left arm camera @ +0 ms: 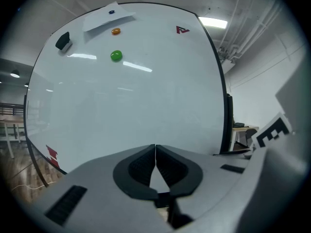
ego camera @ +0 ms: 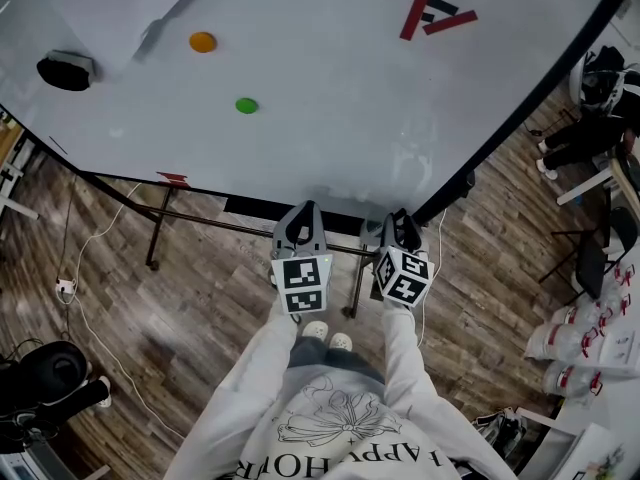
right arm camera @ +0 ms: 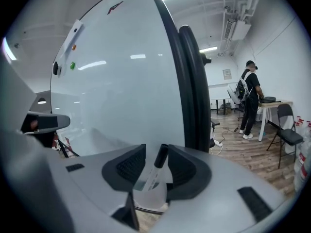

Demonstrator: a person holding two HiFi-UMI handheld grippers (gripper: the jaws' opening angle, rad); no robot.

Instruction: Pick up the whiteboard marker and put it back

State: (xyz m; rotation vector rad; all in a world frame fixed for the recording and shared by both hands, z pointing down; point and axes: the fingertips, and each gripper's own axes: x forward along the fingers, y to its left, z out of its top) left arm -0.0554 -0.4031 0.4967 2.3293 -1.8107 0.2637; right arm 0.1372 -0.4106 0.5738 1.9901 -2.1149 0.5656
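Observation:
The whiteboard marker point(right arm camera: 154, 171), white with a black cap, lies between the jaws of my right gripper point(right arm camera: 156, 148). The jaws stand open: there is a clear gap on the marker's left side, and its cap sits close to the right pad. The marker's lower end rests over a pale ledge point(right arm camera: 148, 195) at the foot of the whiteboard point(right arm camera: 121, 81). My left gripper point(left arm camera: 155, 147) is shut with nothing in it and points at the whiteboard point(left arm camera: 136, 96). In the head view both grippers, left point(ego camera: 300, 218) and right point(ego camera: 400, 223), sit side by side at the board's lower edge; the marker is hidden there.
On the whiteboard point(ego camera: 330, 88) are an orange magnet point(ego camera: 203, 41), a green magnet point(ego camera: 246, 105), a black eraser point(ego camera: 66, 70) and a red logo point(ego camera: 435, 15). The board's stand legs point(ego camera: 155, 233) reach the wooden floor. A person point(right arm camera: 250, 98) stands at a table by a chair point(right arm camera: 286, 130).

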